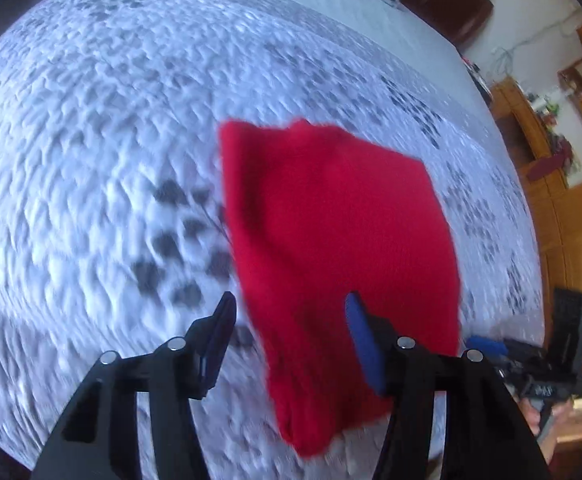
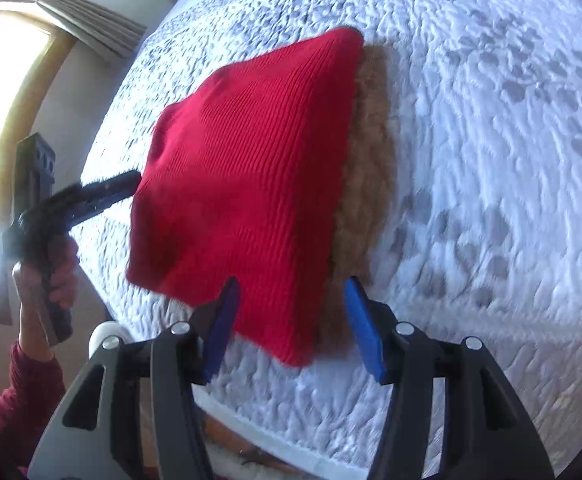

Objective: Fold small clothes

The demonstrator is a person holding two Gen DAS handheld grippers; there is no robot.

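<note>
Between and just beyond the parted, empty jaws of the right gripper (image 2: 291,326) and left gripper (image 1: 289,340), the folded red garment (image 2: 247,184) could be dragged askew off the brown one (image 2: 371,184).

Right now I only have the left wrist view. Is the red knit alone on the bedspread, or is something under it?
Observer: A brown fuzzy garment lies under the red knit and shows along its right edge.
Operator: Are the right gripper's fingers shut on anything?
Observer: No, the right gripper is open. The knit's near corner lies between its fingers, unpinched.
Operator: Where is the left gripper from that side?
Observer: The left gripper comes in at the knit's left edge. I cannot tell whether it touches.
</note>
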